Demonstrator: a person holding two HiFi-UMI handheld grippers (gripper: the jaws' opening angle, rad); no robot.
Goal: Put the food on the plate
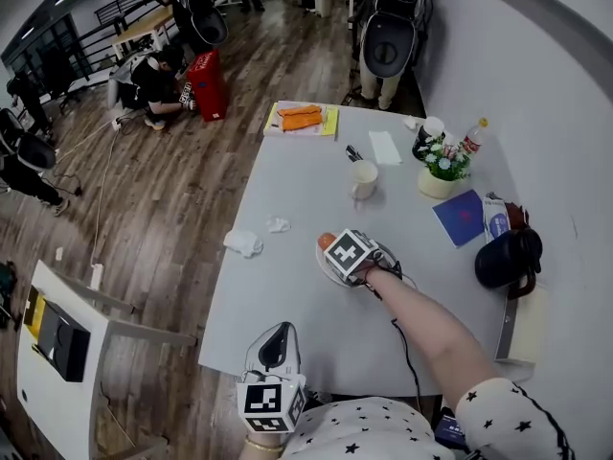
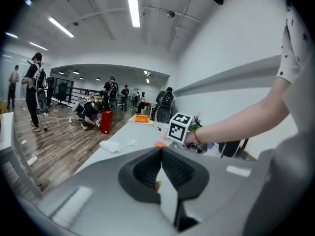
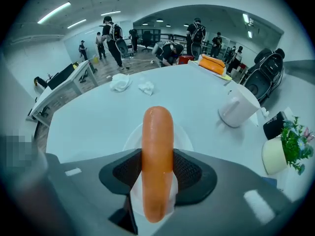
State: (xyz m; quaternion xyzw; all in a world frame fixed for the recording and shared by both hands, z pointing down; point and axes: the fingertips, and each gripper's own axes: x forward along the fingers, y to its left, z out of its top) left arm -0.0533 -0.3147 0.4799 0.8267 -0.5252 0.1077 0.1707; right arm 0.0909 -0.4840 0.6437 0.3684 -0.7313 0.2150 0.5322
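Right gripper (image 3: pixel 157 167): your jaws are clamped on a smooth orange sausage (image 3: pixel 157 132), gripping it across its middle with both ends sticking out past the pads.
Sausage: it sits directly above the round white plate (image 3: pixel 132 140); you cannot tell whether they touch.
Plate: it lies on the pale grey table (image 1: pixel 287 295).
Left gripper (image 2: pixel 160 152): your jaws meet at the tips with nothing between them, near the table's near edge, well apart from the plate.
Beyond: a white ceramic mug (image 3: pixel 236 107) and crumpled white tissues (image 1: pixel 243 243).
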